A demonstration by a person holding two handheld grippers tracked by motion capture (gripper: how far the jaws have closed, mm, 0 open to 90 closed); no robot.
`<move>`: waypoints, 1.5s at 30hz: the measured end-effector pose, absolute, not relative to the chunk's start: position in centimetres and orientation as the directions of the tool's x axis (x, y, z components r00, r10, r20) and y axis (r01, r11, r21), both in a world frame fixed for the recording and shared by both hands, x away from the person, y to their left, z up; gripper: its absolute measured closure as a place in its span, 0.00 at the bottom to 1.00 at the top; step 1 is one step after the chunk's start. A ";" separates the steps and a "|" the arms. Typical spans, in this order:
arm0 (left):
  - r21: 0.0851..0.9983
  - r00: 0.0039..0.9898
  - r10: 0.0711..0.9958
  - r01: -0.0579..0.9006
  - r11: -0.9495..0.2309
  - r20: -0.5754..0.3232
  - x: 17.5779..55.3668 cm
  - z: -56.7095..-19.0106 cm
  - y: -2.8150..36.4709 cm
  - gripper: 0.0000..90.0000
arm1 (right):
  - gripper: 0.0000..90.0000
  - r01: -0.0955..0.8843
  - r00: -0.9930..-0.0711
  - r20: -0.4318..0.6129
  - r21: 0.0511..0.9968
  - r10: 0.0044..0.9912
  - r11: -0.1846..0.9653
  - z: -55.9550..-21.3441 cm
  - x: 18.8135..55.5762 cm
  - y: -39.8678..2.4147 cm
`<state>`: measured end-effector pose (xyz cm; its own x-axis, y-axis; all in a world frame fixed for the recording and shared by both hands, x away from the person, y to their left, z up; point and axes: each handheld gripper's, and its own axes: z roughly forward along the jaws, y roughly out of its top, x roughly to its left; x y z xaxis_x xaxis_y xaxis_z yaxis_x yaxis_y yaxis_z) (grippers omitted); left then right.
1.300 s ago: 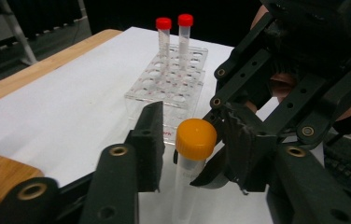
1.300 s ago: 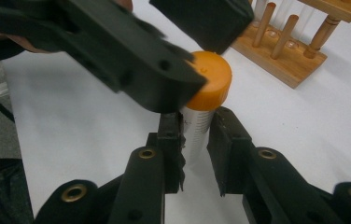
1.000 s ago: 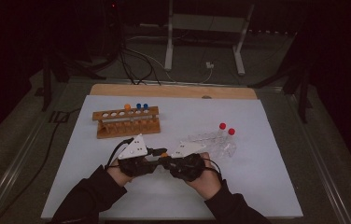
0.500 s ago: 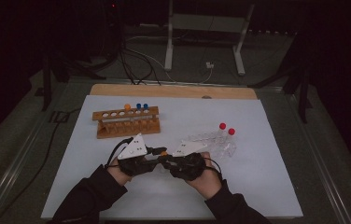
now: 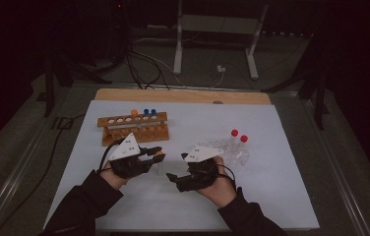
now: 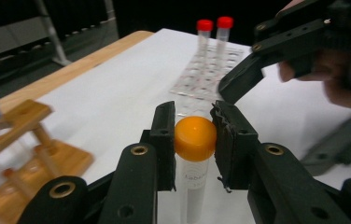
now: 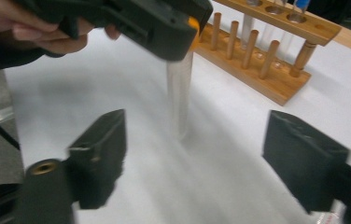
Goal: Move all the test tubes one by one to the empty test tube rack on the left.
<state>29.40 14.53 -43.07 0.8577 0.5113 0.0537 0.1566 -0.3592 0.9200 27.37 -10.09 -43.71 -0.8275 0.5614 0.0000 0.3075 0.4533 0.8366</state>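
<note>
Dark room, stands and cables at the far side; white sheet over a wooden bench (image 5: pixel 124 96), lit from above.

Left gripper (image 5: pixel 154 153) — jaws closed on the orange cap of a clear plastic test tube with an orange cap (image 6: pixel 195 140). Tube hangs upright below the jaws, clear of the sheet or barely on it; cannot tell which. It sits near the middle of the bench, just in front of the wooden test-tube rack (image 5: pixel 134 128).

Right gripper (image 5: pixel 173 178) — jaws wide apart, nothing between the pads; they have just been opening. Seen from the right gripper view, the tube body (image 7: pixel 179 93) stands ahead of the gap, untouched.

Step in hand, as I read it: hand-over finished, left side now carries the tube alone. Next move likely a lift and a carry to a free hole in the rack, tube kept upright, lowered straight down.

Rack holds one orange-capped and two blue-capped tubes (image 5: pixel 149 112) at its right end; holes to the left look free. Right of the hands, two red-capped tubes (image 5: pixel 238 137) stand in a clear plastic tray (image 5: pixel 222 147), well apart from the path. Near edge of the sheet is open.
</note>
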 end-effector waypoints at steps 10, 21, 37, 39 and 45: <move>0.928 0.807 0.586 0.163 -0.336 0.070 30.6 -41.7 17.2 0.80 | 0.01 0.308 -0.832 0.032 0.858 0.554 0.412 -43.3 27.4 -10.5; 0.939 0.728 0.679 0.168 -0.302 0.088 32.6 -39.4 20.2 0.80 | 0.00 0.306 -0.831 0.046 0.870 0.554 0.387 -42.8 27.4 -11.1; 0.945 0.626 0.773 0.179 -0.273 0.105 36.3 -38.0 22.1 0.80 | 0.00 0.299 -0.837 0.045 0.872 0.546 0.387 -42.8 27.5 -11.2; 0.946 0.613 0.783 0.180 -0.270 0.107 36.8 -38.0 22.2 0.80 | 0.00 0.299 -0.836 0.045 0.873 0.547 0.386 -42.8 27.5 -11.2; 0.952 0.575 0.812 0.183 -0.247 0.100 38.2 -38.1 22.1 0.80 | 0.00 0.299 -0.838 0.043 0.870 0.544 0.391 -42.9 27.5 -11.2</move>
<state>38.21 22.13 -38.07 0.5750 0.8120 0.1002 0.1827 -0.2468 0.9517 27.48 -11.19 -42.90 -0.8379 0.5441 0.0433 0.2991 0.3914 0.8702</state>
